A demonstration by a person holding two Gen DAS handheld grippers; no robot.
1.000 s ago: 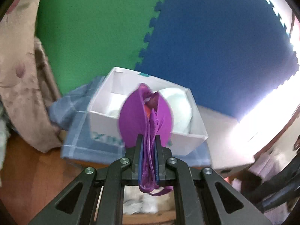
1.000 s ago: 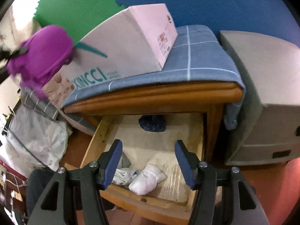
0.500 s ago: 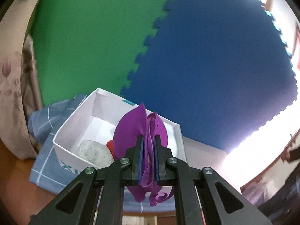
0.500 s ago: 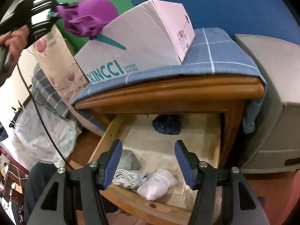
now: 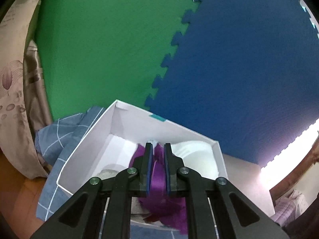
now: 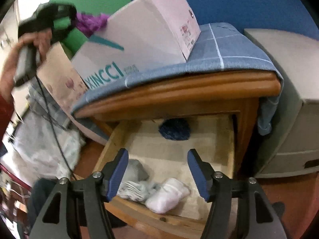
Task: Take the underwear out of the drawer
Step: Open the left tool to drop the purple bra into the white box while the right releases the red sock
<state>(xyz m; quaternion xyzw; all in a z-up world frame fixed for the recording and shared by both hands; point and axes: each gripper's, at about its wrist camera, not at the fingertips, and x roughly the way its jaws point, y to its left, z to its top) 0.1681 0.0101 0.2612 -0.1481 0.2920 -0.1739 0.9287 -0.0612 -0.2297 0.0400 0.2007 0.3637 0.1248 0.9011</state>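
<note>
Purple underwear [image 5: 157, 181], pinched between the closed pads of the left gripper [image 5: 158, 149], hangs over the open top of a white cardboard box [image 5: 83, 155]; the cloth bunches below the fingers and spills toward the near wall of the box. Inside the box, white fabric [image 5: 195, 155] lies to the right of the gripper and a pale grey item [image 5: 107, 172] to its left. From the right wrist view the same purple cloth shows at the box's far left corner, held by the dark, blurred left gripper in a person's hand [image 6: 30, 45]. The box stands on a blue checked cloth [image 6: 225, 55] draped over a wooden nightstand [image 6: 199, 91].

Below, the drawer [image 6: 229, 139] is pulled out. A dark blue garment [image 6: 175, 129] lies at its far end; a grey folded item [image 6: 135, 169], striped pale socks [image 6: 133, 189] and a white bundle [image 6: 169, 193] lie along its near edge. The right gripper [image 6: 157, 171] hovers over the near part of the drawer, its jaws apart and having just widened, with nothing pressed between them. A grey plastic cabinet [image 6: 289, 99] stands to the right of the nightstand. Green [image 5: 109, 39] and blue foam mats [image 5: 249, 59] cover the wall behind.
</note>
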